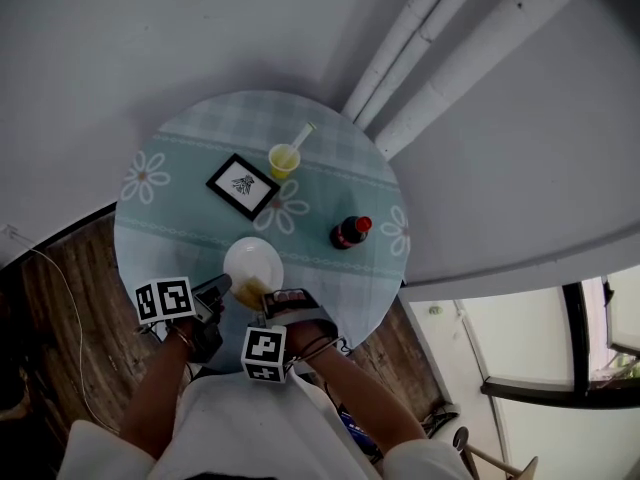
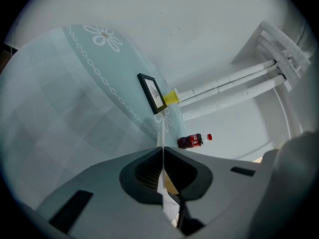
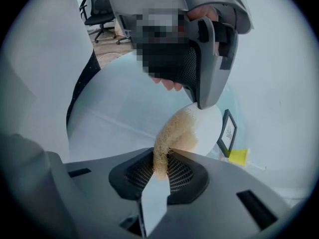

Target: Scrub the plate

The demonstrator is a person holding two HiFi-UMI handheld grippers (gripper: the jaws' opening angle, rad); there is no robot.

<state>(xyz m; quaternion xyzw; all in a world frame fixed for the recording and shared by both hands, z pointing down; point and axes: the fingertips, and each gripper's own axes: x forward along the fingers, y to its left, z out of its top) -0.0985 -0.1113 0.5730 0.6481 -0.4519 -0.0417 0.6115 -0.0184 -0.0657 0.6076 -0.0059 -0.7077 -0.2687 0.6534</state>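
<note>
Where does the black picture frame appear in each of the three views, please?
Head view: picture frame left of centre, mid-table.
Left gripper view: just above centre.
Right gripper view: right of centre.
Shared landmark: the yellow cup beside it.

- We saw a round table (image 1: 150, 238) covered by a pale blue-green checked cloth (image 1: 330, 168) with white daisies.
- A black picture frame (image 1: 243, 185) sat near the table's middle, toward its far edge.
- A yellow cup (image 1: 284, 160) with a straw (image 1: 302, 133) stood just beyond the frame.
- A dark bottle (image 1: 350, 232) with a red cap stood by the right edge.
- A white plate (image 1: 250, 261) was at the near edge; we could not tell whether it rested on the cloth.
</note>
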